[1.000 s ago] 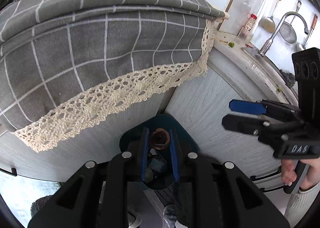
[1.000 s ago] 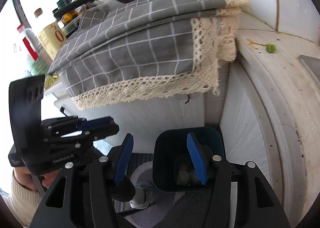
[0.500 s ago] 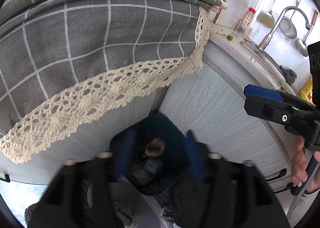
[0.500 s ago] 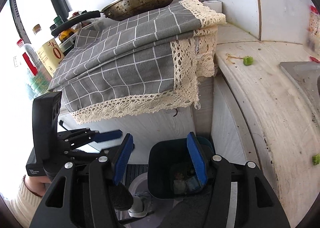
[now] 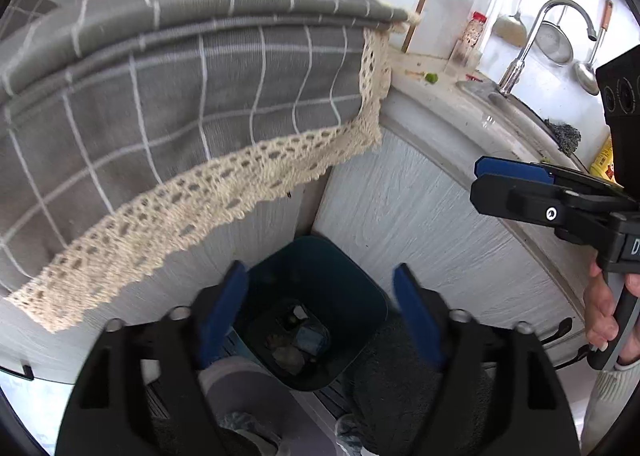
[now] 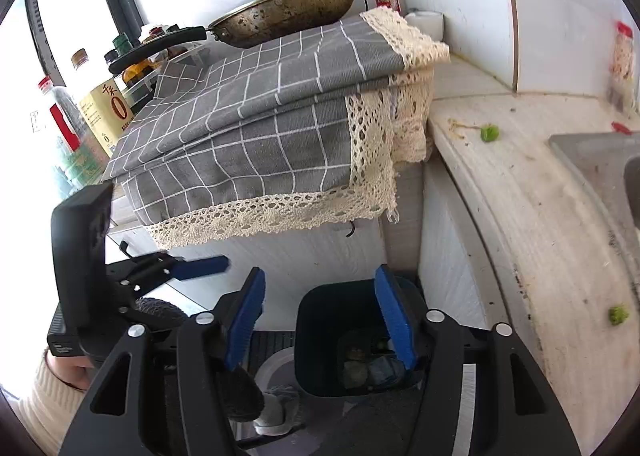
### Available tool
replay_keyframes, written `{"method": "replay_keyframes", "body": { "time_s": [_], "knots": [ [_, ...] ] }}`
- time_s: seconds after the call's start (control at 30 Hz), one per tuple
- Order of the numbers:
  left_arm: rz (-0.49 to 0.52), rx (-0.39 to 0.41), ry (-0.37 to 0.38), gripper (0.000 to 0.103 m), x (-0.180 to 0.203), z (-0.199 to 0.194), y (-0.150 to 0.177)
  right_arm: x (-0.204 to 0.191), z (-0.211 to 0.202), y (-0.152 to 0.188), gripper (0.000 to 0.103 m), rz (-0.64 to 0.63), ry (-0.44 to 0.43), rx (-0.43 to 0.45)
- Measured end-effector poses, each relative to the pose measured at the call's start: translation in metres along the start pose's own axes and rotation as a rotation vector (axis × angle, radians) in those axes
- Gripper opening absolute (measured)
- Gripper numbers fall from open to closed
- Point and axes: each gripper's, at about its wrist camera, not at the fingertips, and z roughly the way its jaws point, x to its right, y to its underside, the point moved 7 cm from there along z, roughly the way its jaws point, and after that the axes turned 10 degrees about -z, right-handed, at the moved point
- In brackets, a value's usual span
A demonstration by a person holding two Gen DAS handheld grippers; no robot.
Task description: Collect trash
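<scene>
A dark teal trash bin [image 5: 320,276] stands on the floor against the white cabinets, with several scraps in its bottom [image 5: 296,340]. My left gripper [image 5: 320,312] is open and empty above the bin. My right gripper [image 6: 320,316] is open and empty, also over the bin [image 6: 320,308]. Green vegetable scraps lie on the counter: one near the cloth [image 6: 489,133], one near the front edge [image 6: 618,314]. The near-cloth scrap also shows in the left wrist view [image 5: 431,77]. The right gripper shows in the left wrist view [image 5: 500,179], the left gripper in the right wrist view [image 6: 192,268].
A grey checked cloth with lace trim [image 6: 260,143] hangs over the stove area, with a frying pan [image 6: 280,15] on top. Oil bottles [image 6: 106,107] stand at the left. A sink and faucet [image 5: 532,43] are at the right. A pale counter [image 6: 520,195] runs beside the bin.
My left gripper was shut on a brown round scrap over the bin; it has opened and the scrap has dropped into the bin. Both grippers have risen slightly.
</scene>
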Motion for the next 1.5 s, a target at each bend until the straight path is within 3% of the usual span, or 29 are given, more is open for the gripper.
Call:
{"method": "replay_keyframes", "body": {
  "time_s": [0.13,0.4,0.53,0.6,0.87,1.13,1.5],
  "knots": [
    [0.021,0.077,-0.002,0.096,0.000,-0.032,-0.005,-0.008,-0.012,-0.005,0.079,-0.038,0.040,0.016],
    [0.048,0.247,-0.064,0.100,-0.001,-0.099,-0.015,-0.026,-0.047,-0.012,0.090,-0.087,0.096,0.067],
    [0.026,0.269,-0.057,0.100,-0.005,-0.123,-0.016,-0.036,-0.068,-0.015,0.093,-0.121,0.147,0.087],
    [0.015,0.274,-0.045,0.100,-0.005,-0.132,-0.014,-0.040,-0.076,-0.014,0.099,-0.136,0.159,0.090],
    [-0.004,0.315,-0.019,0.100,0.002,-0.161,-0.004,-0.061,-0.096,0.001,0.100,-0.165,0.195,0.083],
    [0.025,0.357,-0.024,0.100,0.014,-0.183,0.006,-0.071,-0.121,0.006,0.100,-0.157,0.233,0.150],
    [0.067,0.360,-0.033,0.100,0.015,-0.170,0.019,-0.075,-0.114,0.011,0.100,-0.165,0.256,0.171]
  ]
}}
